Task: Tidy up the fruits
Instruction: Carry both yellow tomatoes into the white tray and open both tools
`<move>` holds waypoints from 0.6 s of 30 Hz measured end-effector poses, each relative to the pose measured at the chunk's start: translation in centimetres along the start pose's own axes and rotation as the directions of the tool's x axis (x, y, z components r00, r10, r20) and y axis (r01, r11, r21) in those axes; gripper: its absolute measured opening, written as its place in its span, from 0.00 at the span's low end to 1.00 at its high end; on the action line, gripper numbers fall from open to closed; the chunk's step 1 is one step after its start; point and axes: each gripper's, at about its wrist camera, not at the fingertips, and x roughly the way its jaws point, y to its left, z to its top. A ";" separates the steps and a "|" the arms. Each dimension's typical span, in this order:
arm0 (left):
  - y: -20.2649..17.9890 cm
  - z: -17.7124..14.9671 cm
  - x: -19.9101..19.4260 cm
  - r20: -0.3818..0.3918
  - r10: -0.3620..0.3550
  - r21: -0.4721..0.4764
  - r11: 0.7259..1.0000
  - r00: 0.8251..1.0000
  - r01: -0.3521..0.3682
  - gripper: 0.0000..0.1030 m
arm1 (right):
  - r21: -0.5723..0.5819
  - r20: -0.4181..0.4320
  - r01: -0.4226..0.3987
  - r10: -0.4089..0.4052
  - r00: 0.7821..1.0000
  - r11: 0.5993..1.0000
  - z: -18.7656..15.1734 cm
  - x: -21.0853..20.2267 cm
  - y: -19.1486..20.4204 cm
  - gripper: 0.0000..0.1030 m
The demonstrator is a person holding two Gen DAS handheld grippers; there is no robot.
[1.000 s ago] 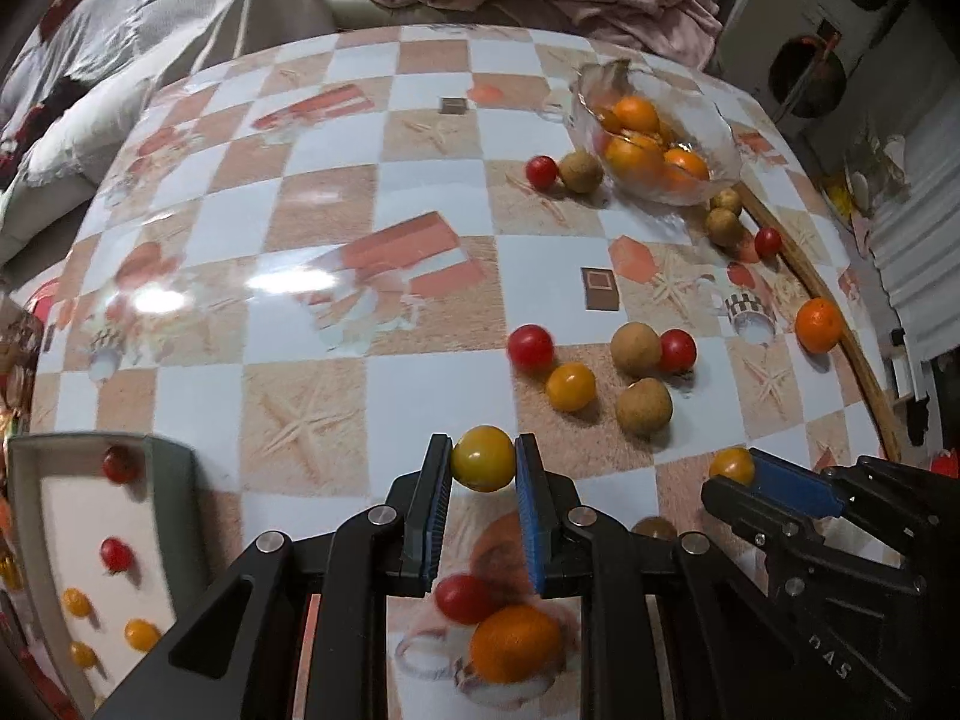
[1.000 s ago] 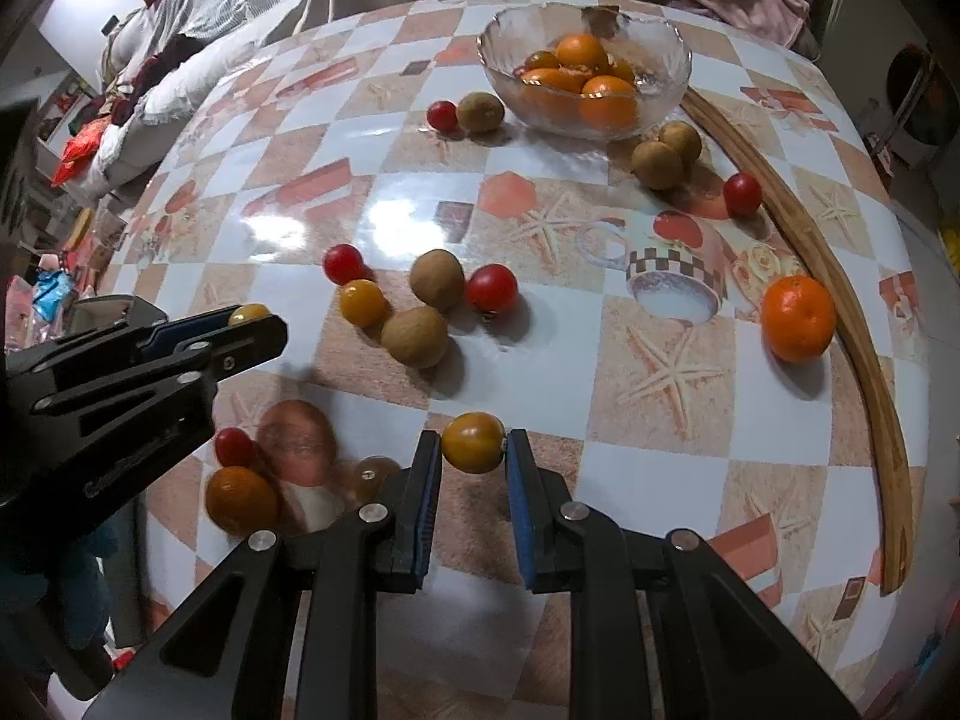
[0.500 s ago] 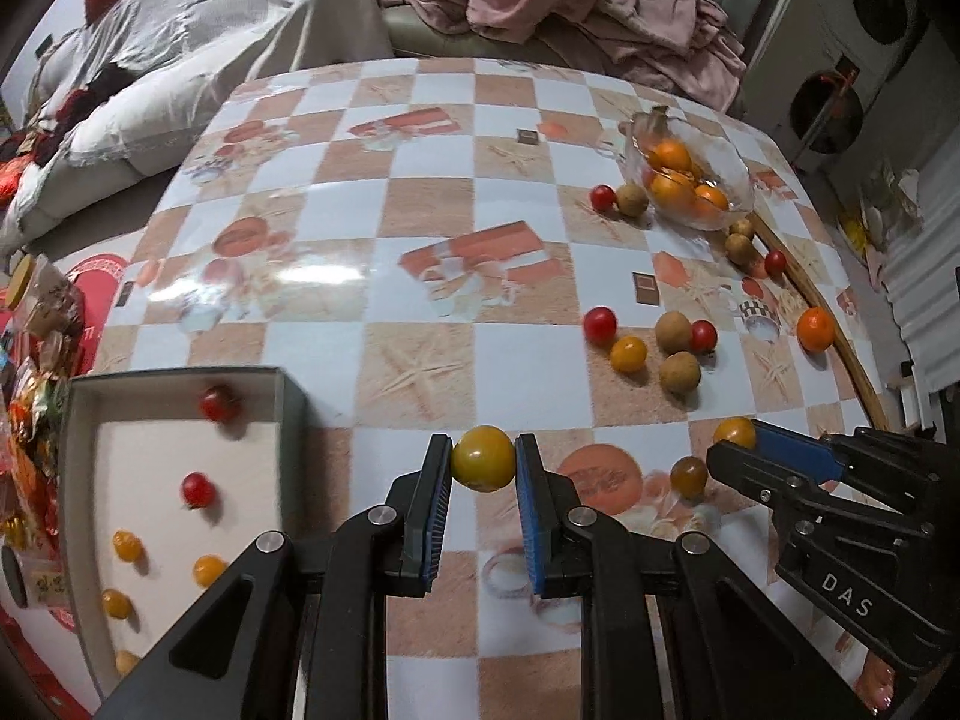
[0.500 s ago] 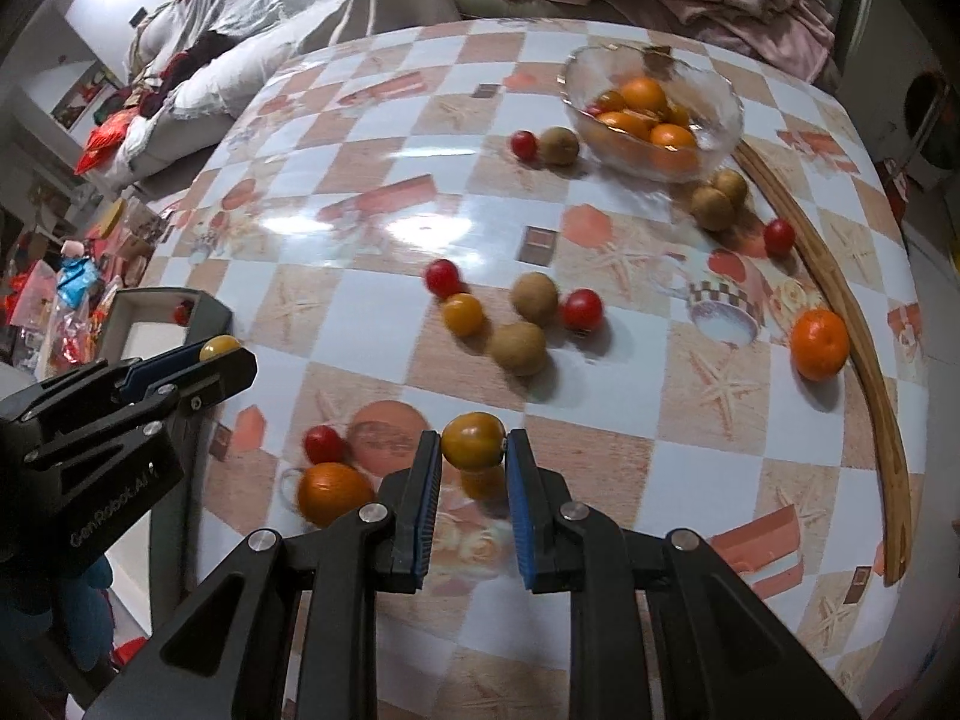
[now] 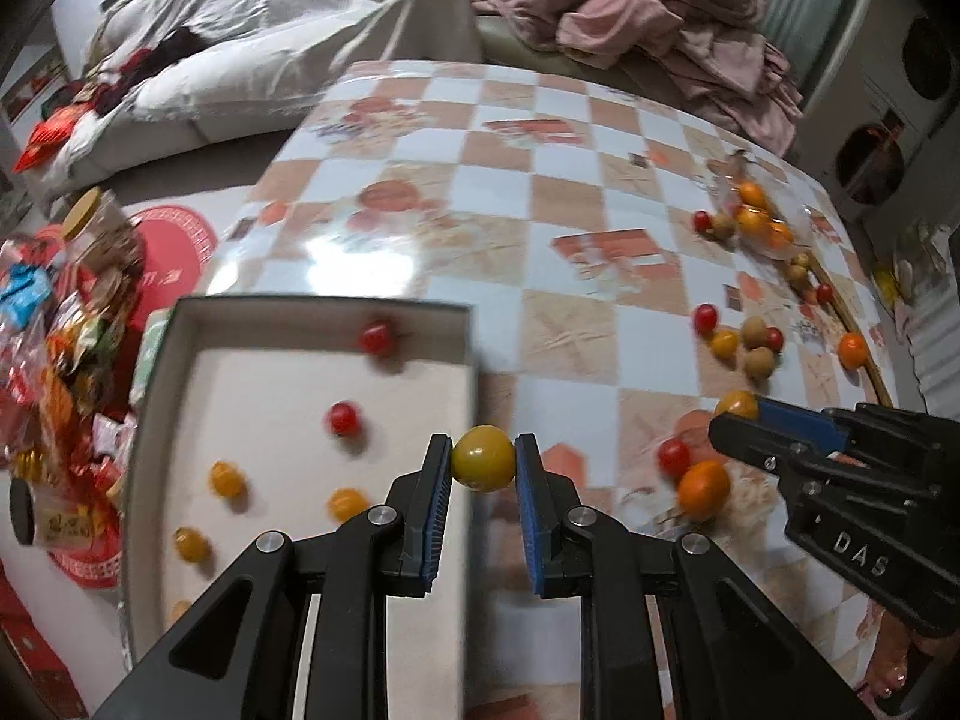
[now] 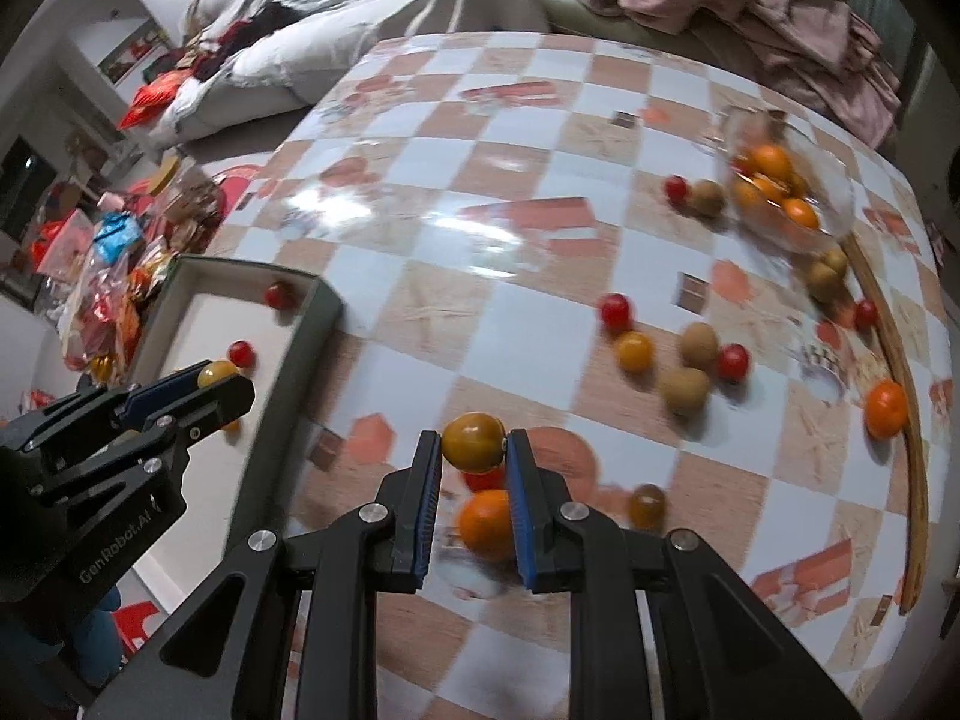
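Gripping a yellow cherry tomato [image 5: 483, 459] between the blue pads of the left hand-held gripper [image 5: 483, 480], jaws closed to the fruit's width, right above the near wall of the open box [image 5: 312, 309]. Pinching a second yellow-orange tomato [image 6: 473, 441] in the right hand-held gripper [image 6: 474, 468], jaws likewise narrowed onto it, above an orange [image 6: 487, 523] and a red tomato lying on the tabletop [image 6: 420, 240]. Covering that rounded tabletop: a glossy checked cloth in white and tan with starfish and gift-box prints, catching bright glare near the middle. Sitting at the left edge, the white-floored box holding two red and several yellow tomatoes, blurred. Lying well apart across the cloth: a cluster of red tomatoes, a yellow one and brown round fruits [image 6: 684, 387], a lone orange beside a curved wooden strip [image 6: 900, 360] along the right edge, and a glass bowl [image 6: 786, 192] of oranges at the far side with more brown fruits just beside it. Crowding the room beyond: a sofa under pale bedding [image 5: 270, 18], a heap of pink clothes [image 5: 648, 12], and bright snack packets with a jar [image 5: 99, 234] piled to the left of the box.
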 end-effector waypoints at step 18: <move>9.3 -6.8 -1.6 -0.050 0.095 -0.187 0.977 0.994 -0.103 0.22 | -0.180 -0.053 -0.091 0.083 0.995 0.979 0.2 2.2 10.6 0.23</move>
